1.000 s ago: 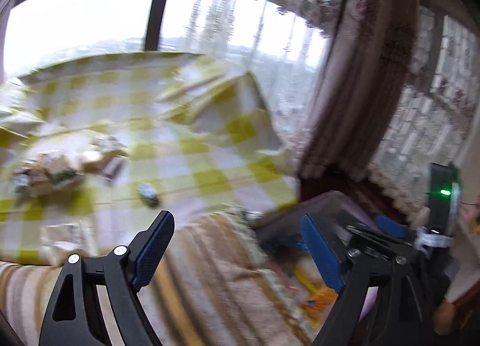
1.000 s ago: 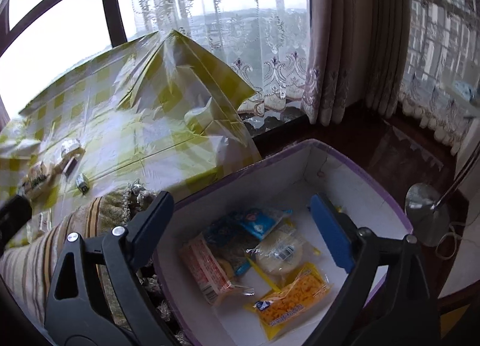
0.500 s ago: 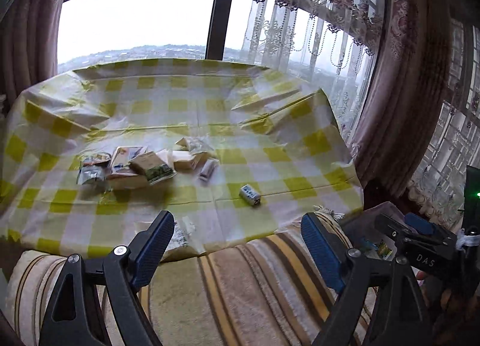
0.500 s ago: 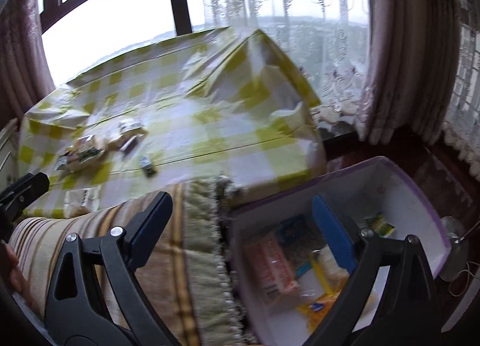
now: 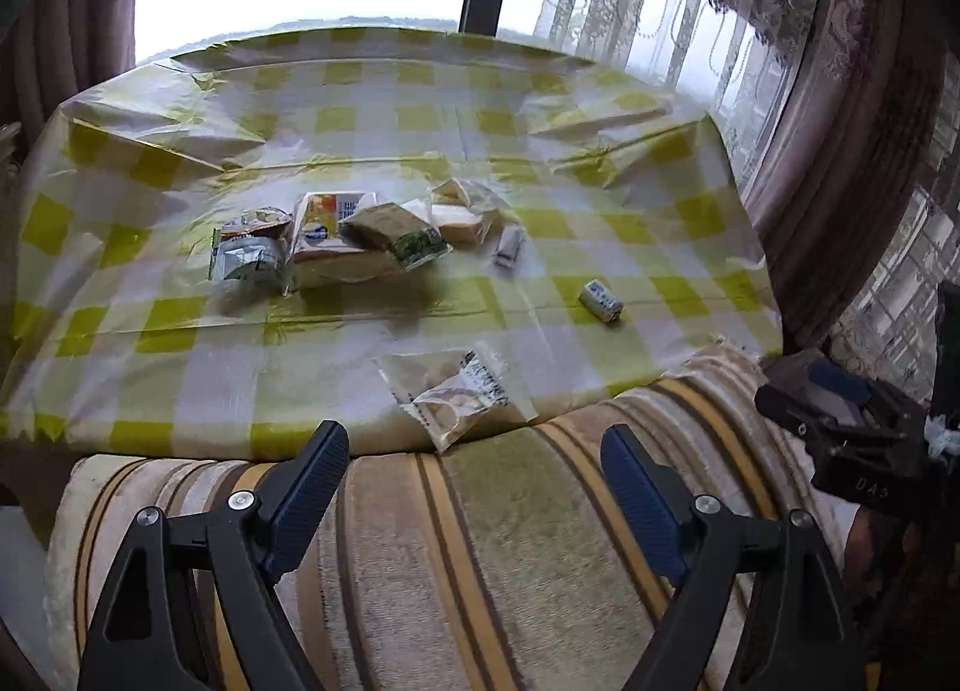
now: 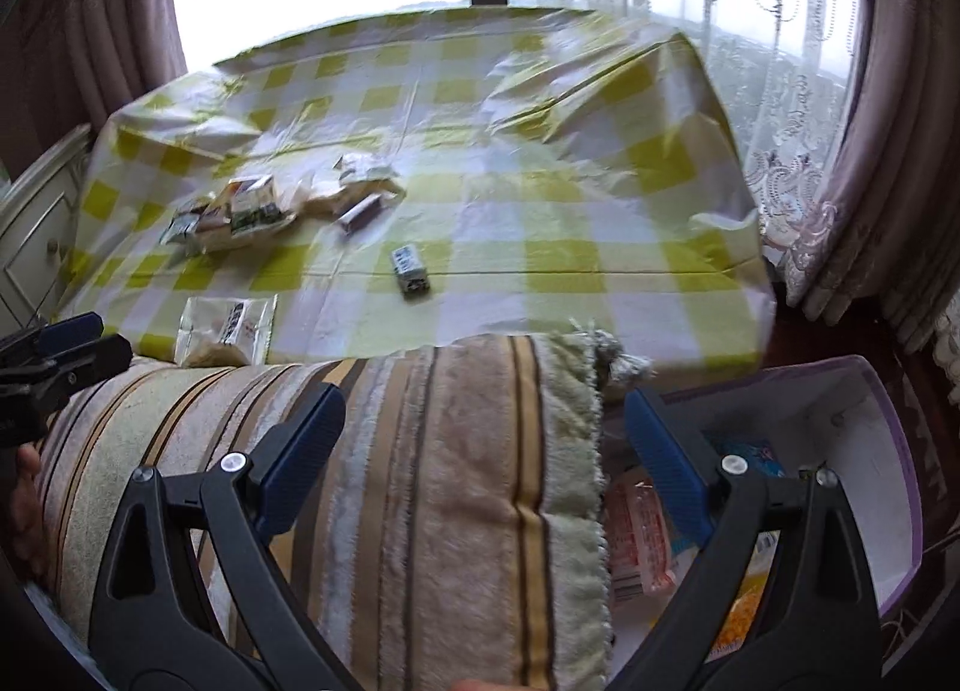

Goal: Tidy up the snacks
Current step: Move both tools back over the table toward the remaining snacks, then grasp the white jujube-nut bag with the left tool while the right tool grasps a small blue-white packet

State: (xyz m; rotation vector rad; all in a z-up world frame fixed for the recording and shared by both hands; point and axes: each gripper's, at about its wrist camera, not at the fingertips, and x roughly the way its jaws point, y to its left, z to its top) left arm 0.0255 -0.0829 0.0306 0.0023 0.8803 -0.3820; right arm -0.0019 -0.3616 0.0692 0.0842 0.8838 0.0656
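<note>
Setting: window bay with curtains; counter point(image 5: 180, 379) under a yellow-checked cloth, striped cushion point(image 5: 480, 541) along its near edge.
Snacks on counter: cluster of packets point(image 5: 336, 247) left of centre, overlapping one another; clear-wrapped pastry point(image 5: 456, 397) at the near edge, just beyond the cushion; small blue-white pack point(image 5: 600, 301) alone to the right; slim bar point(image 5: 509, 248) beside the cluster.
Box: white, purple-rimmed box point(image 6: 888, 451) below the counter's right end, already holding several packets; judged the collection point.
Left tool point(image 5: 474, 487): jaws apart, nothing between them, aimed towards the pastry; judged nearest pick.
Right tool point(image 6: 480, 451): jaws apart, empty, over the cushion beside the box.
Hidden: box contents partly covered by the right tool and cushion; packet labels unreadable; lower packets in the cluster masked.
</note>
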